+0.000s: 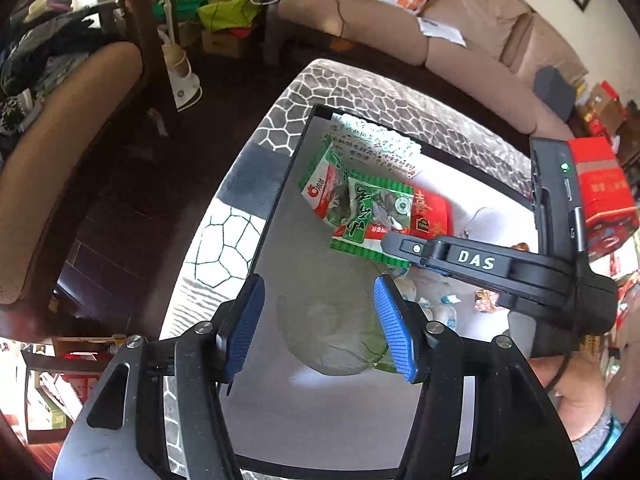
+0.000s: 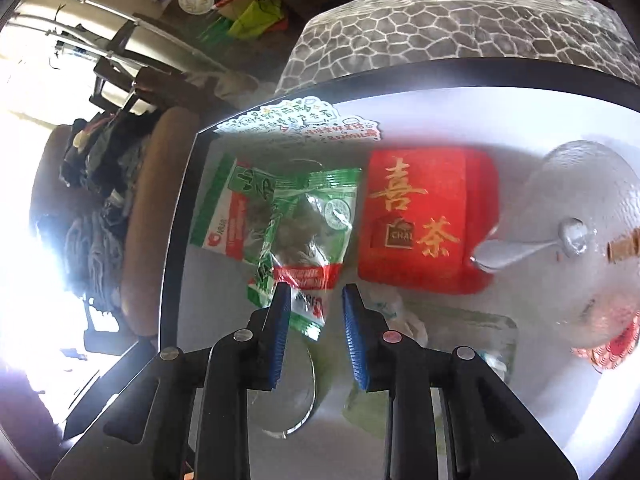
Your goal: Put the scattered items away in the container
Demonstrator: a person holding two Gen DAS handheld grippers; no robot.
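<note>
Between left tongs [image 1: 318, 300], nothing; snack packets [image 1: 360, 208] beyond.

In the left wrist view the right gripper [image 1: 390, 242] crosses in front of the red tea box [image 1: 434, 210] and covers most of it, along with a corner of the green snack packet [image 1: 372, 216]. The small wrapped items [image 1: 440, 308] behind the blue pad are too blurred to name. In the right wrist view the clear glass bowl [image 2: 592, 216] is cut off by the edge of view, window glare whitens the left side, and the small print on the sticker [image 2: 300, 122] is illegible.
</note>
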